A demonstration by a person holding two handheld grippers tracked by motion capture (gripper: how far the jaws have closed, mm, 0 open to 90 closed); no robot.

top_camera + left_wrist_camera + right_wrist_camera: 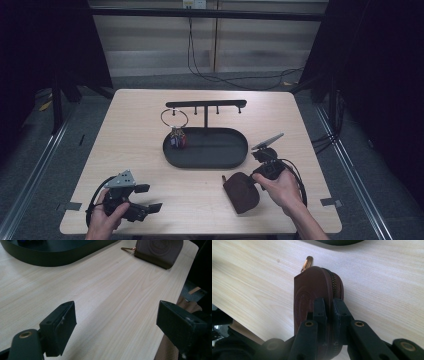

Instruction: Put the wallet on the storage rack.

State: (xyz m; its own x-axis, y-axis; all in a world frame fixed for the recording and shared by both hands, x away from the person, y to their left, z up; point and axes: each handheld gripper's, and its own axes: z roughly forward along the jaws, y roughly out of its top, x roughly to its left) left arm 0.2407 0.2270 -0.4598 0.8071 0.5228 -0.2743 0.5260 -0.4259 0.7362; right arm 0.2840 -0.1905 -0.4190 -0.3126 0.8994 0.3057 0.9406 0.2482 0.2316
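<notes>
The left gripper (145, 197) is being held by the left hand (106, 215) near the front left corner of the table (135, 145), well left of and nearer the person than the tray (240, 156), with its jaws spread wide and nothing between them. In the left gripper view, the same gripper (116, 322) is being shown with only bare wood lying between its parted jaws, while the tray (50, 258) is lying beyond them at the upper left and the pouch (160, 252) beyond them at the upper right. A key ring (174, 118) is being carried on the left peg of the stand (206, 105) that is rising from the tray's far edge, and small keys (178, 138) are hanging from it down to the tray's left end. The brown pouch (241, 192) is being held in front of the tray's right half, close to the table's near edge, and whether it is resting on the wood cannot be told. It is being pinched by the right gripper (259, 175), which is being held by the right hand (282, 189) to the front right of the tray. In the right gripper view, the pouch (309, 295) is being clamped along its zipped edge by the gripper (329, 307), the jaws being pressed close together on it, and a metal zip pull (306, 263) is sticking out from its far end toward the tray.
</notes>
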